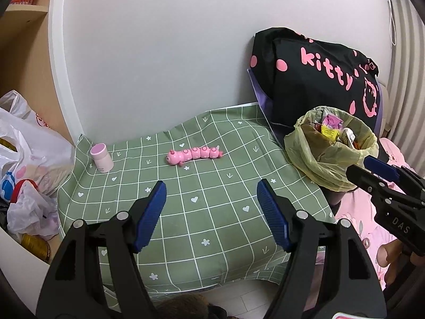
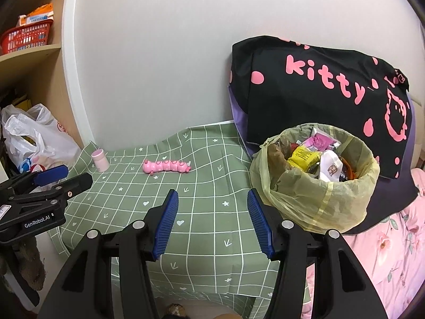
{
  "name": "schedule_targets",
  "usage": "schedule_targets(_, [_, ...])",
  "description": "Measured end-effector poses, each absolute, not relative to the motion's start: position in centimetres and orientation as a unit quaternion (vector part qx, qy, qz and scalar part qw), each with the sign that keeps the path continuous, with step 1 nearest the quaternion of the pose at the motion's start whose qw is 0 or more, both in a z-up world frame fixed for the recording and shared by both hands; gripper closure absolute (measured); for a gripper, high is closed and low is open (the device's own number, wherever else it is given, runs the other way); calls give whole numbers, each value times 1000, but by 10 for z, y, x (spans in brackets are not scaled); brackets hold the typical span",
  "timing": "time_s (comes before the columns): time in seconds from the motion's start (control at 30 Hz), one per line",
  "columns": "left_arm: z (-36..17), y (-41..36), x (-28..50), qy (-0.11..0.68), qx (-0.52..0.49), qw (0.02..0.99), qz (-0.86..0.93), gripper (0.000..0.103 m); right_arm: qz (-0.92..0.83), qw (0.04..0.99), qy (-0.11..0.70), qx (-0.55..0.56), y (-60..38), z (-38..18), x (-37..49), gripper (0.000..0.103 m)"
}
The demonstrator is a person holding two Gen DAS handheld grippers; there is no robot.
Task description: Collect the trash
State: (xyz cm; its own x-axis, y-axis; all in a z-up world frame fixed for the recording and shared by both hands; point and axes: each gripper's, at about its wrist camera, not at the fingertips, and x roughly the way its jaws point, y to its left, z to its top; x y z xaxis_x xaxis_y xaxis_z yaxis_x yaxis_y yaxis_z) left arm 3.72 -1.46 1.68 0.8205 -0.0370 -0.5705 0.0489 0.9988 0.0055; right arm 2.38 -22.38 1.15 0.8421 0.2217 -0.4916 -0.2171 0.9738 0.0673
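Trash bin (image 2: 316, 180) (full) — just right of right gripper's (image 2: 212, 223) spread fingers.

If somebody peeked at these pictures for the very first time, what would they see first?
Probably the big black cushion with pink "kitty" letters, leaning on the wall at the right. Just in front of it stands a bin lined with a yellow bag and stuffed with wrappers. Then the pink caterpillar toy, lying in the middle of the green checked cloth, with a small pink bottle to its left.

Bin (image 2: 326, 207) with yellow liner upright at green cloth's right edge, brimful of wrappers (image 2: 316, 154)
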Motion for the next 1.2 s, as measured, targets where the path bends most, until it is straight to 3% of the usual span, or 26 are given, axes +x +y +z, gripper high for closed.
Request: schedule_targets(1.2, [17, -23, 36, 296, 20, 954, -43, 36, 105, 962, 254, 13, -231, 12, 15, 52])
